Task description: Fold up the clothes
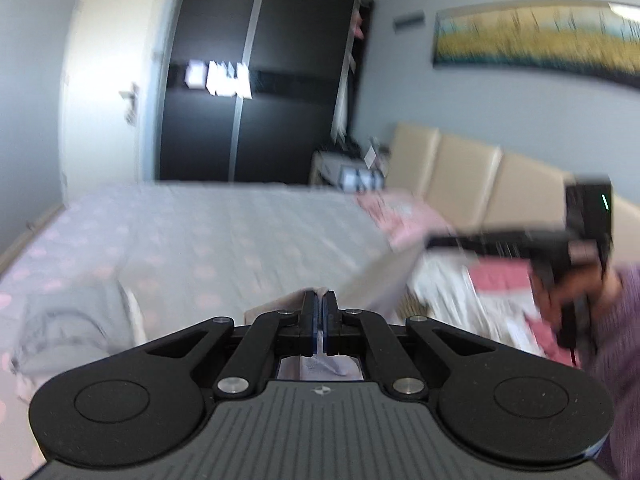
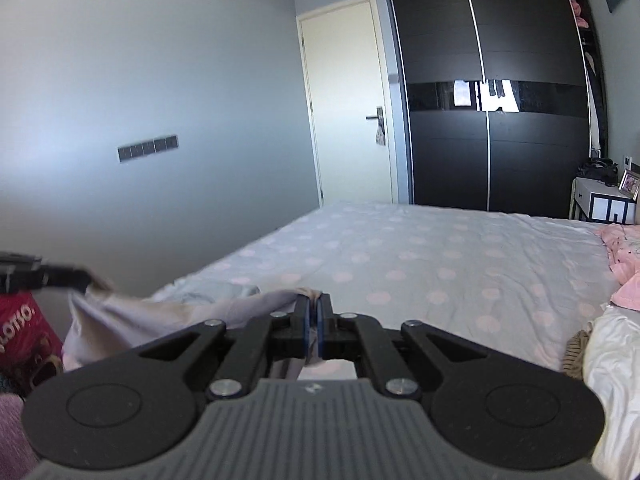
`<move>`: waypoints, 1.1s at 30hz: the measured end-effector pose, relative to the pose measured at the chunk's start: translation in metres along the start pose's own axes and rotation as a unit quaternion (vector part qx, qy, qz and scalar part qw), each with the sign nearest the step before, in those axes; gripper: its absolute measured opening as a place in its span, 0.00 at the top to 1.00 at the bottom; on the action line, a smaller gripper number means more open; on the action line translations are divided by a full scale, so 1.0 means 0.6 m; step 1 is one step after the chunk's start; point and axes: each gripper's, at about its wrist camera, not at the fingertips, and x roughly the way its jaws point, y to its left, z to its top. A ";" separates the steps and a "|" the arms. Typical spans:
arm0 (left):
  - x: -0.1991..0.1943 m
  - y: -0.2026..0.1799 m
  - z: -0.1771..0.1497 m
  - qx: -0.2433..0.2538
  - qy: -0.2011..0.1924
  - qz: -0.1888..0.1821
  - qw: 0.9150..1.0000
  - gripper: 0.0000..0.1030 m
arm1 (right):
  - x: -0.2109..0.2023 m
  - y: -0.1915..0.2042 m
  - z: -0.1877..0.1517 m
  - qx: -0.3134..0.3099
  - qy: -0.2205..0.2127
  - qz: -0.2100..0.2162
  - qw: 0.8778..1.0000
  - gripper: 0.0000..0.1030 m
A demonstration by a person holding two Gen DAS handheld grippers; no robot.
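Observation:
A pale lilac garment (image 1: pixel 380 284) hangs stretched in the air between both grippers above the bed. My left gripper (image 1: pixel 320 300) is shut on one edge of it, and cloth shows behind its pads. In the left wrist view, blurred, the right gripper (image 1: pixel 430 242) pinches the other end, held by a hand (image 1: pixel 576 292) in a purple sleeve. In the right wrist view my right gripper (image 2: pixel 314 300) is shut on the garment (image 2: pixel 160 312). From there the garment sags leftward to the left gripper (image 2: pixel 86 278).
The bed (image 2: pixel 400 256) has a light sheet with pink dots. Pink clothes (image 2: pixel 624 256) and a white pile (image 2: pixel 612 352) lie at its right. A grey garment (image 1: pixel 68 320) lies at the left. A black wardrobe (image 2: pixel 492 92), door and nightstand (image 2: pixel 600 200) stand beyond.

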 end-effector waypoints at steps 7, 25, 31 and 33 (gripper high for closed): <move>0.132 -0.061 -0.172 -0.007 0.184 -0.101 0.978 1.00 | 0.015 -0.054 -0.127 -0.010 0.148 -0.035 0.988 0.96; 0.317 -0.038 -0.262 0.017 0.333 -0.158 0.930 0.82 | 0.062 -0.139 -0.436 -0.003 0.414 -0.080 0.907 0.96; 0.404 0.068 -0.195 0.018 0.275 -0.061 0.959 0.71 | 0.087 -0.151 -0.476 0.003 0.452 -0.073 0.889 0.96; 0.442 0.105 -0.188 0.032 0.263 -0.025 0.964 0.68 | 0.090 -0.156 -0.483 0.010 0.458 -0.069 0.886 0.96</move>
